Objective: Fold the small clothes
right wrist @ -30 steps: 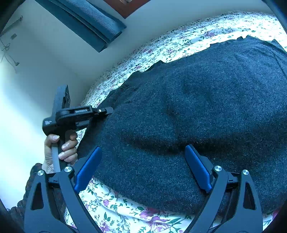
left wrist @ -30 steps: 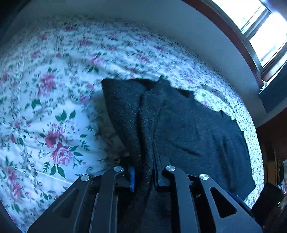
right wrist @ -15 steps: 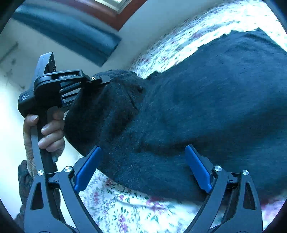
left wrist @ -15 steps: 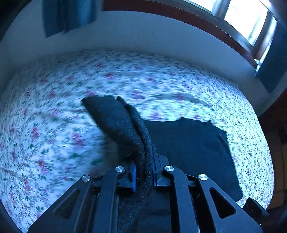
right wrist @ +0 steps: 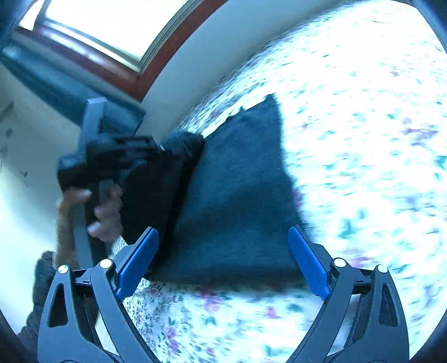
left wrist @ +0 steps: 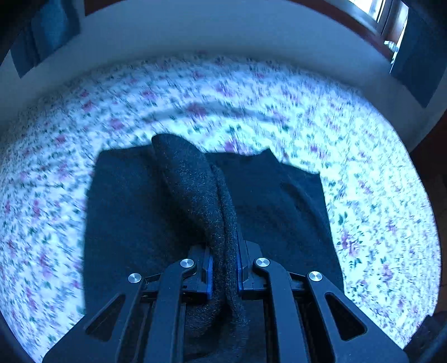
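Floral cotton covers the whole working surface — a white bedsheet point(left wrist: 349, 134) printed with pink-purple flowers and green leaves, blurred in both views. It runs up to a pale wall point(left wrist: 223, 33), and a wood-framed window point(right wrist: 111, 25) with dark blue curtains point(left wrist: 419, 55) shows at the edges.

On the sheet lies the dark knit garment point(left wrist: 279, 201), a charcoal woolly piece spread mostly flat near the middle of the bed. One edge of it is lifted off the rest and stands up as a thick doubled ridge, running from the flat part straight back into the left gripper point(left wrist: 224, 268). That gripper is clamped on the fold: the cloth fills the narrow slot between its blue pads point(left wrist: 209, 272), and more of it bunches behind them.

In the right wrist view the same left gripper point(right wrist: 159, 146) appears at the left, held by a hand point(right wrist: 103, 212) around its handle, with the raised cloth hanging from its tip.

The right gripper point(right wrist: 223, 259) is spread wide, its blue pads point(right wrist: 307, 262) well apart and holding nothing — it hovers over the near edge of the garment point(right wrist: 237, 195), whether touching it cannot be told.
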Demonstrator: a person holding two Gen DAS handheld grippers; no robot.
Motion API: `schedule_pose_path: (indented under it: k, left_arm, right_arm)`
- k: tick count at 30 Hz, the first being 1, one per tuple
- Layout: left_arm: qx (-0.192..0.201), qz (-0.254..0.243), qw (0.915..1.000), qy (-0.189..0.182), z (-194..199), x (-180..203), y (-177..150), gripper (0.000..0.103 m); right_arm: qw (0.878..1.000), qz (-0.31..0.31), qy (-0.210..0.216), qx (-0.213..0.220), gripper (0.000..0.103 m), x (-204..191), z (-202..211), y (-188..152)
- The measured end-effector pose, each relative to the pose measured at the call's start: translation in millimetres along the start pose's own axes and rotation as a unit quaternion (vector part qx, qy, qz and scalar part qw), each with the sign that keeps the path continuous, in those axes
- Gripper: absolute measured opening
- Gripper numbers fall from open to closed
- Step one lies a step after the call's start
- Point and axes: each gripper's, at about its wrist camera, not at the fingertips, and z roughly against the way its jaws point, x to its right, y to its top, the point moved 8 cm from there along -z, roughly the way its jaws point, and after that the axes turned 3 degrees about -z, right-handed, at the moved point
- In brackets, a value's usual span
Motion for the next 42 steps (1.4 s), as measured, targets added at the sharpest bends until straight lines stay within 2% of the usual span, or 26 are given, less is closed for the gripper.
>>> schedule_pose_path:
  k: [4,7,15,23,25,32,34,36,37,39,42]
  left_arm:
    - [0.003,-0.005,0.9993,0.037,-15.0,10.6,-9.0,0.012]
    - [0.014,-0.009,0.9977,0.066,-18.8,14.7,-11.6,0.012]
    - [0.036,-0.022,0.9926,0.114,-19.6,28.2,-14.9,0.013]
    - [0.049,-0.048,0.9950,0.073,-3.2,66.6,-15.2,0.013]
    - [0.051,-0.055,0.9952,0.063,1.7,75.8,-16.2,0.016]
    - [0.065,-0.063,0.9954,0.031,25.1,88.4,-18.1,0.016]
    - [0.076,-0.061,0.9952,0.012,37.4,87.1,-19.5,0.029]
    - [0.100,-0.055,0.9935,-0.008,54.7,79.6,-20.4,0.064]
    - [0.115,-0.051,0.9920,-0.015,63.8,72.8,-20.4,0.069]
    - [0.145,-0.041,0.9883,-0.022,82.0,51.3,-20.9,0.072]
    - [0.172,-0.022,0.9846,-0.025,97.9,5.5,-23.4,0.078]
  right_arm:
    - [0.999,-0.029,0.022,0.014,0.094,18.9,9.2,5.9]
    - [0.999,-0.021,0.030,0.019,0.094,17.6,10.6,6.9]
    - [0.994,-0.066,0.079,0.021,0.094,24.6,17.6,17.0]
    - [0.992,-0.081,0.095,0.029,0.094,27.6,21.3,19.8]
    - [0.991,-0.085,0.099,0.030,0.094,29.1,27.3,17.6]
    - [0.988,-0.099,0.116,0.038,0.094,31.6,33.3,17.9]
    - [0.988,-0.100,0.116,0.038,0.094,31.2,33.6,17.6]
    - [0.988,-0.098,0.116,0.039,0.094,30.8,35.5,17.0]
    - [0.988,-0.097,0.116,0.039,0.094,30.7,36.3,16.6]
    - [0.988,-0.096,0.114,0.040,0.094,30.8,36.2,16.2]
    - [0.989,-0.092,0.110,0.041,0.094,29.8,34.3,15.9]
